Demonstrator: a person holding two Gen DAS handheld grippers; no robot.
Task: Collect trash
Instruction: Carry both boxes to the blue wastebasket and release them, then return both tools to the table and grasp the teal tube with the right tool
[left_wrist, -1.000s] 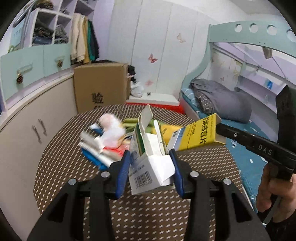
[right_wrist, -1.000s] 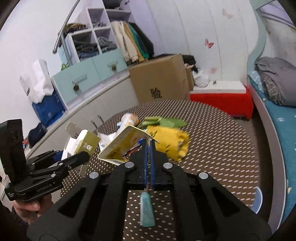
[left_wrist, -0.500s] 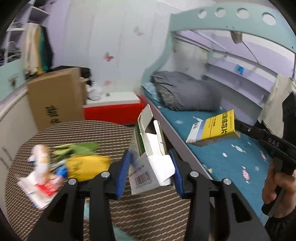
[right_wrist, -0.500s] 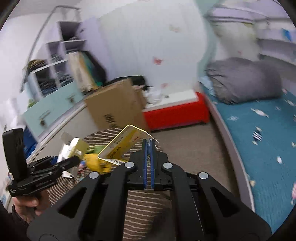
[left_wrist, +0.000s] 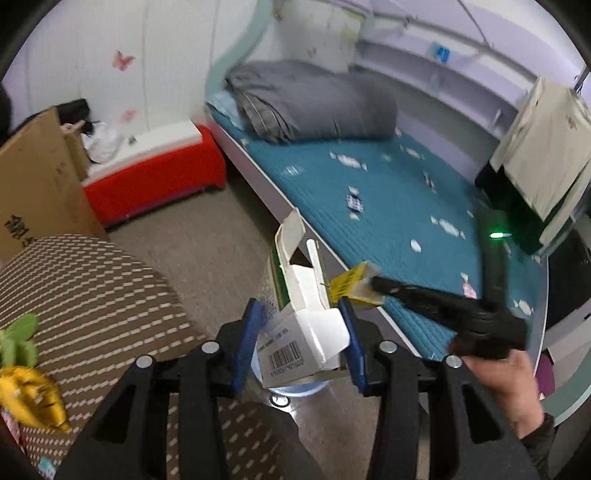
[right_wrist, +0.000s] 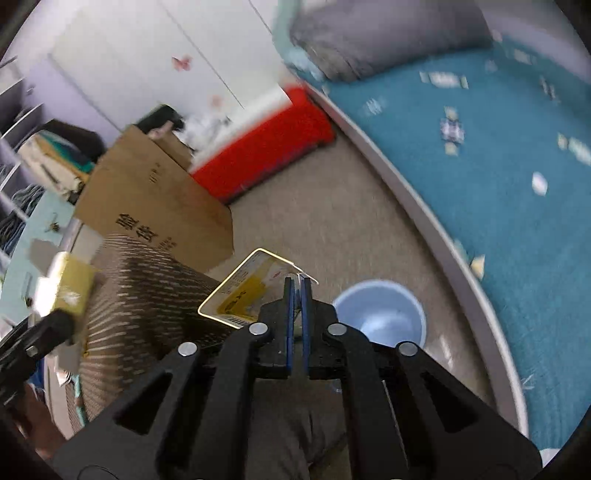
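Both my grippers carry trash above the blue bin (right_wrist: 380, 314).

My left gripper (left_wrist: 301, 343) clamps the white carton (left_wrist: 303, 332); my right gripper (right_wrist: 297, 291), jaws just parting slightly, pinches the yellow box (right_wrist: 247, 295).

Two tongs are in view, the left tongs (left_wrist: 301, 343) and the right tongs (right_wrist: 297, 291). Two cartons are held: one white carton (left_wrist: 303, 332) with a barcode and one yellow carton (right_wrist: 251, 291). One pale blue bin (right_wrist: 380, 317) stands on the floor. One yellow snack packet (left_wrist: 31, 398) lies on the worktop (left_wrist: 92, 295). One cardboard box (right_wrist: 147, 206) stands beyond it.
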